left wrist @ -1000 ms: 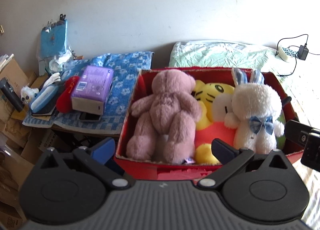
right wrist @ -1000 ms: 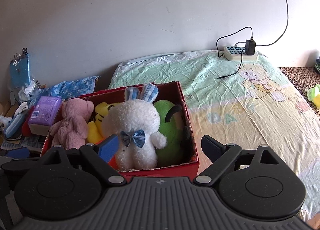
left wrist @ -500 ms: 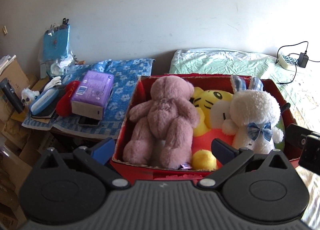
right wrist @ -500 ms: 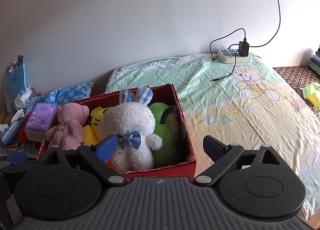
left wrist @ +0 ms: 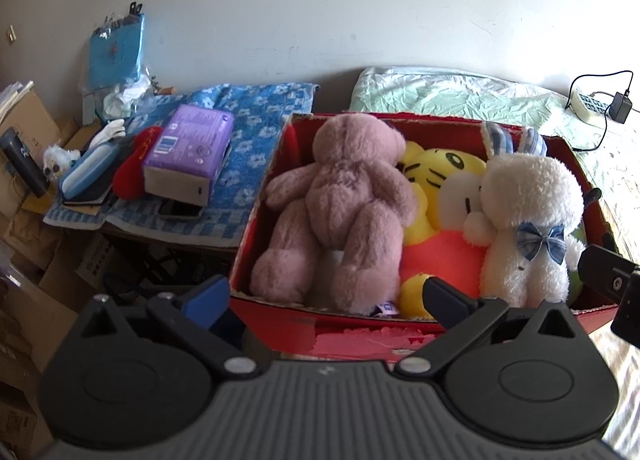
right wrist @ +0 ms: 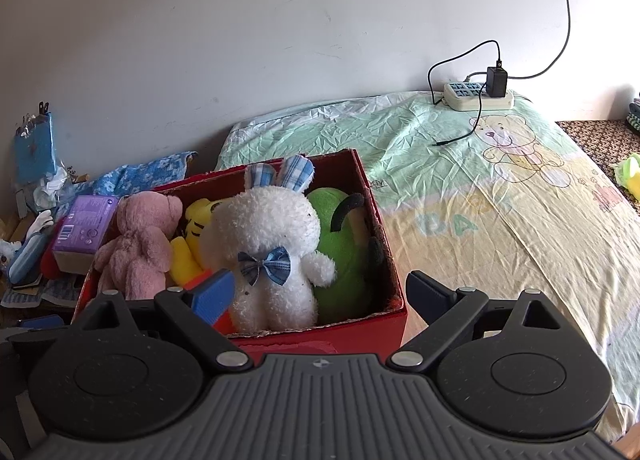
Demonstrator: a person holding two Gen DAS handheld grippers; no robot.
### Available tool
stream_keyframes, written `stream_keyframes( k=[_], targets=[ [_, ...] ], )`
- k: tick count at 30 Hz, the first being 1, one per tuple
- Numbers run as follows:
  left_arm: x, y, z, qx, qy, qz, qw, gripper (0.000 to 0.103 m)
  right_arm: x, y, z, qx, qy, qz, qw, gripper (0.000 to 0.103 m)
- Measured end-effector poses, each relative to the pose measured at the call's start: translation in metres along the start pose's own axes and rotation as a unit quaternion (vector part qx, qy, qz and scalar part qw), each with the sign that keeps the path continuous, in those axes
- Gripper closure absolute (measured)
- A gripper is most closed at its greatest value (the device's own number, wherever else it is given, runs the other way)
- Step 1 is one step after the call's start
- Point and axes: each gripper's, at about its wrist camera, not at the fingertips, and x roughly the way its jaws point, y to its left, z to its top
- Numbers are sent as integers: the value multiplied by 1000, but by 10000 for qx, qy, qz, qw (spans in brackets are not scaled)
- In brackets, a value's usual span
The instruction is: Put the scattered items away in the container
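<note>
Red box (right wrist: 394,312) on bed (right wrist: 500,228), packed w/ pink bear (left wrist: 340,212), tiger (left wrist: 440,168), white rabbit (right wrist: 268,256), green toy (right wrist: 344,244). L gripper (left wrist: 326,294) & R gripper (right wrist: 320,292) are held before it, jaws apart, empty.

A red box (right wrist: 394,296) on the bed sheet (right wrist: 500,212) holds a pink teddy bear (right wrist: 138,244), yellow tiger (right wrist: 196,236), white bunny (right wrist: 268,256) and green plush (right wrist: 344,244); the right gripper (right wrist: 320,292) hovers spread before it.

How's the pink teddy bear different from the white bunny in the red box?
The pink teddy bear is dusty pink and plain; the white bunny wears a blue checked bow and has checked ears. The bear sits at the left end of the red box, the bunny towards the right. Both are plush, upright, backs to the cameras.
</note>
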Motion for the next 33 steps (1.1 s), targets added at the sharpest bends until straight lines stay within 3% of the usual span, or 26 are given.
stream_keyframes(
  k=[19, 28, 33],
  targets=[
    [-10, -18, -9, 389, -50, 5, 9992, 1, -1, -10, -2, 141, 61, 63, 9999, 8],
    [-19, -16, -16, 316, -351, -160, 9988, 1, -2, -12, -9, 209, 114, 106, 9997, 8],
    [-19, -17, -21, 345, -280, -174, 9989, 1, -4, -12, -13, 228, 142, 116, 9996, 8]
  ],
)
